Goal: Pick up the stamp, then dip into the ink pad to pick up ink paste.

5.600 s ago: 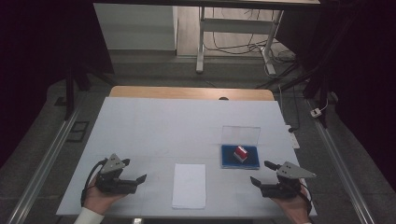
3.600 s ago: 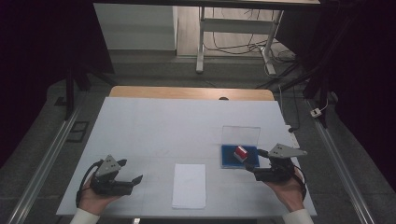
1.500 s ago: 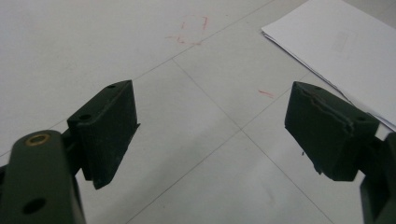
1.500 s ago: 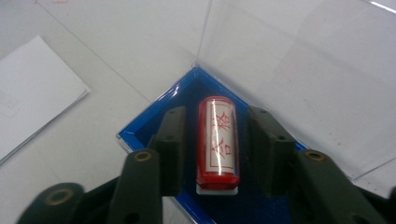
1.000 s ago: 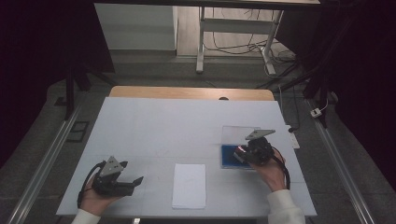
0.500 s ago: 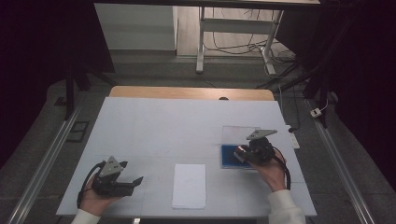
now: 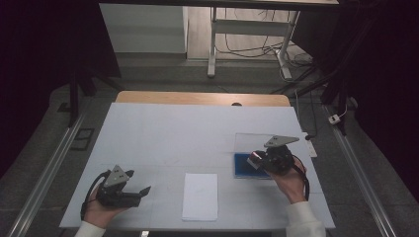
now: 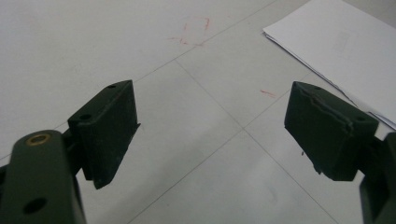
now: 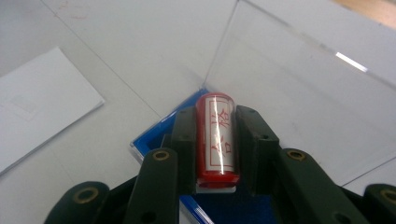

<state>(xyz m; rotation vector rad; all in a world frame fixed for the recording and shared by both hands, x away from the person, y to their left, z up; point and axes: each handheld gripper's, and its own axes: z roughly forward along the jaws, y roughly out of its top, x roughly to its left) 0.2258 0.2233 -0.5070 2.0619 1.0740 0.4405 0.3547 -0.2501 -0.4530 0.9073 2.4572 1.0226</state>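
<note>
A red stamp (image 9: pixel 215 140) with a white label and red characters lies between the jaws of my right gripper (image 9: pixel 215 140), which is shut on it over a blue ink pad (image 9: pixel 159 133). In the high view my right gripper (image 7: pixel 257 160) hovers at the blue pad (image 7: pixel 243 165), whose clear lid (image 7: pixel 252 142) stands open behind it. My left gripper (image 7: pixel 141 190) rests near the table's front left, jaws open and empty. From the left gripper view its fingers (image 8: pixel 109 130) stand wide apart over bare table.
A white sheet of paper (image 7: pixel 200 196) lies at the front middle of the white table (image 7: pixel 173 133); it also appears in the left gripper view (image 8: pixel 341 42) and right gripper view (image 9: pixel 32 112). Faint red marks (image 8: pixel 194 32) stain the tabletop. A wooden strip (image 7: pixel 202 98) borders the far edge.
My right gripper moved from the front right forward to the blue pad and shut on the red stamp. My left gripper has barely shifted.
</note>
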